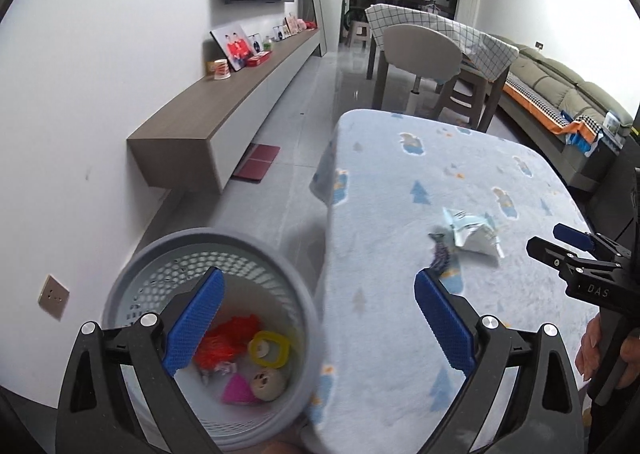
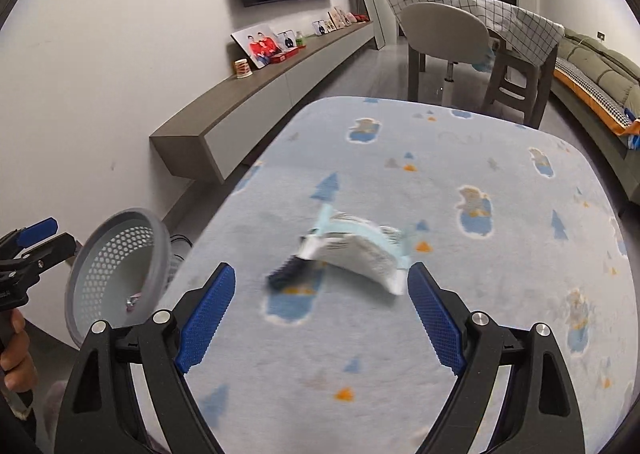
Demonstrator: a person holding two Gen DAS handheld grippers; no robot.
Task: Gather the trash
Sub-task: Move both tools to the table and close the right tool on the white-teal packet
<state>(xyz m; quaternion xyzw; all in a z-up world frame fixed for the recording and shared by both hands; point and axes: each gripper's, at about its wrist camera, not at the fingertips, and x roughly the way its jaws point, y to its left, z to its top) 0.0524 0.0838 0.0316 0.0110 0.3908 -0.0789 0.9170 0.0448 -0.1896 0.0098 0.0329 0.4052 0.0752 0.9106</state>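
the left tongs (image 1: pixel 316 322) are seen spread wide apart with nothing between the blue pads (image 1: pixel 194 324). they are held above the edge of the tabletop (image 1: pixel 460 173), which is covered by a pale blue fleece cloth printed with bears and little trees. under the left pad, beside the tabletop edge, a round grey perforated bin (image 1: pixel 168 254) is seen from above; inside it lie an orange crumpled piece (image 1: pixel 226 338), a yellow ring (image 1: pixel 270 348), a pink piece (image 1: pixel 238 390) and a small round beige thing (image 1: pixel 269 384).

ahead of the left tongs and to their right, a crumpled white and light-blue wrapper (image 1: pixel 474 234) is seen lying on the cloth, with a small dark scrap (image 1: pixel 440 252) touching its near left side.

the right tongs (image 2: pixel 322 312) are likewise held wide apart and empty. the wrapper (image 2: pixel 358 250) lies just ahead of them, close to the tip of the right pad (image 2: pixel 434 322), and the dark scrap (image 2: pixel 286 274) lies ahead between the two pads. whether the right pad touches the wrapper cannot be told, as the wrapper is blurred.

far to the left of the right tongs, the bin (image 2: pixel 116 274) is seen tilted by the lens, with the left tongs (image 2: pixel 30 240) beside it. the right tongs (image 1: pixel 560 244) appear at the right edge of the left view, past the wrapper.
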